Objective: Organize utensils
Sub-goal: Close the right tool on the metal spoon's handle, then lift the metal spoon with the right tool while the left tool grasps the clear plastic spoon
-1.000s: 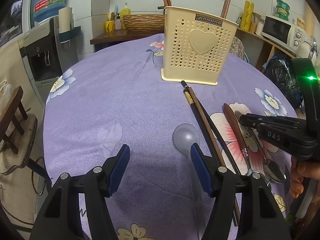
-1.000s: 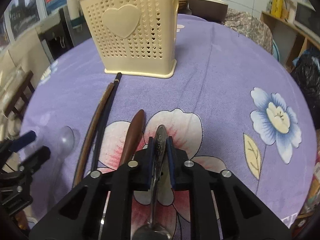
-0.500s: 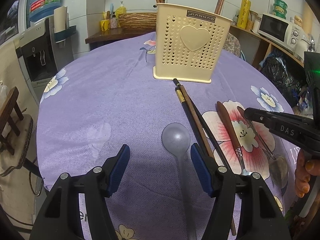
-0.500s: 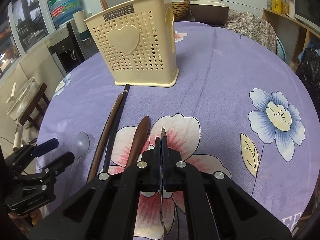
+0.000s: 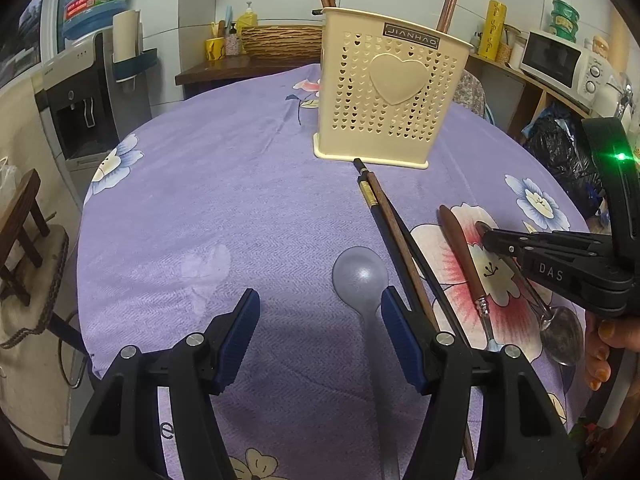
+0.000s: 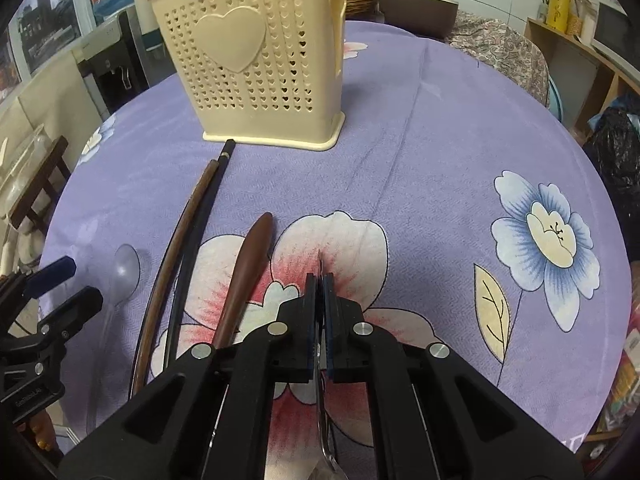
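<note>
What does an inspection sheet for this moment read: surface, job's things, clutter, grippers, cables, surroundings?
Surface: round table under a purple floral cloth.
Job's things: cream utensil holder upright, some chopsticks already inside; loose chopsticks, a brown-handled utensil, a translucent plastic spoon and a metal spoon outside it.
Clutter: nothing seen on the cloth besides the utensils.
Grippers: left gripper open, nothing between its pads; right gripper shut on the metal spoon's handle.
Cables: nothing seen.
Surroundings: water dispenser, microwave, wicker basket.
</note>
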The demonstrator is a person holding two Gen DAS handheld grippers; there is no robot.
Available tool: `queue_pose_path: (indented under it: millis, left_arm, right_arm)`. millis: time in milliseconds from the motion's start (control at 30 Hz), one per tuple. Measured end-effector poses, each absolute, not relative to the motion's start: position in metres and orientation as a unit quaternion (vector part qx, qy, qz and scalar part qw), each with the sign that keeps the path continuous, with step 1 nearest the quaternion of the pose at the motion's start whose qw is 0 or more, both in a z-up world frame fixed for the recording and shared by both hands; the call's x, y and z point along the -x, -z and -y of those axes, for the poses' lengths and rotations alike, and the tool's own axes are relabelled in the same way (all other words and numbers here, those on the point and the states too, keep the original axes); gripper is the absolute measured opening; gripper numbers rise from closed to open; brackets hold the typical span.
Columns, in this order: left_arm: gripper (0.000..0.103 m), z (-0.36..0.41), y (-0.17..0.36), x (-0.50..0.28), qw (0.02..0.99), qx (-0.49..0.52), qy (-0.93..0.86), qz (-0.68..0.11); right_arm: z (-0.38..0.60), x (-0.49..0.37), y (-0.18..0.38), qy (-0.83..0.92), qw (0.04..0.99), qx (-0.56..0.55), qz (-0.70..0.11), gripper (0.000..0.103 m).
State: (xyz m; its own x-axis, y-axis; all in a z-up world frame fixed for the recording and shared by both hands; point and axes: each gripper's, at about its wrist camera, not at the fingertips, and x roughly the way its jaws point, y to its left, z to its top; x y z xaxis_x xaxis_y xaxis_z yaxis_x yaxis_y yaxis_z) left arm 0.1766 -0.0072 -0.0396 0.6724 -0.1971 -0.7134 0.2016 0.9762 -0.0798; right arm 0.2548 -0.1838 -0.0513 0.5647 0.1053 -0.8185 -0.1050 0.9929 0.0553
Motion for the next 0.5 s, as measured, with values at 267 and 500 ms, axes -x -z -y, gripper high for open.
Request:
queue_pose_path:
  millis: [267,500]
  left_arm:
    - [0.063,0.013,0.041,-0.179,0.912,-0.011,0.116,-0.394]
    - [0.063,0.022,0.044,-0.183,0.909,-0.029,0.115,-0.401]
  right_arm:
    - [0.188,-0.254,0.046,-0.071,0.886,-0.023,-0.458,0.003]
    - [0.196,-0.237,0.014,-0.086,0.901,-0.047,-0.422,0.003]
